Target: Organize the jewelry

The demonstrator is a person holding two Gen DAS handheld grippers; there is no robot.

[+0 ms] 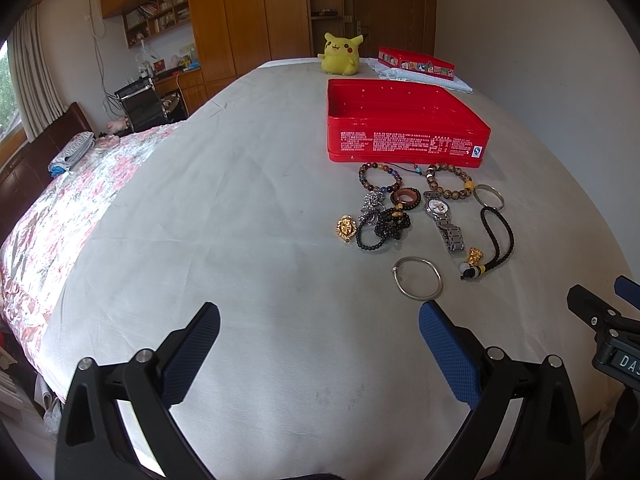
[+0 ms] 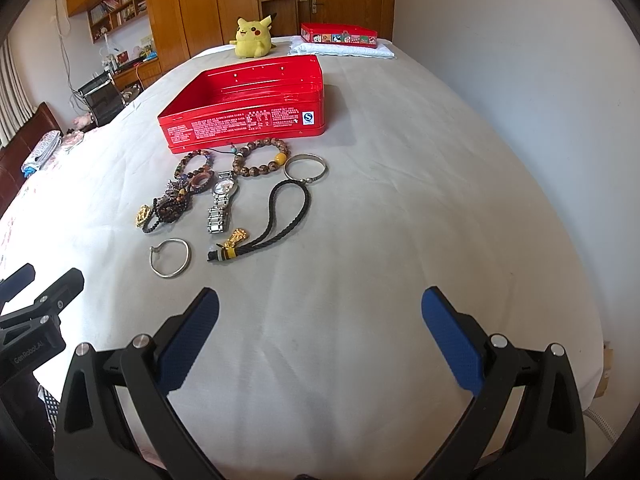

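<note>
An open, empty red tin box [image 1: 404, 142] [image 2: 244, 124] stands on the bed. In front of it lies a cluster of jewelry: bead bracelets [image 1: 448, 182] [image 2: 262, 158], a silver watch [image 1: 442, 218] [image 2: 222, 200], a black braided cord with a gold charm [image 1: 494, 236] [image 2: 280, 220], dark bead strands [image 1: 384, 226] [image 2: 168, 208], a gold ring [image 1: 346, 228] and silver bangles [image 1: 418, 278] [image 2: 170, 258]. My left gripper [image 1: 320, 320] is open and empty, just short of the near bangle. My right gripper [image 2: 320, 308] is open and empty, nearer than the cord.
The bed has a grey sheet [image 1: 240, 200] and a floral quilt [image 1: 72, 208] at left. A Pikachu plush [image 1: 340, 54] [image 2: 252, 38] and the red box lid [image 1: 416, 64] [image 2: 340, 36] on folded white cloth lie at the far end. A wall runs along the right.
</note>
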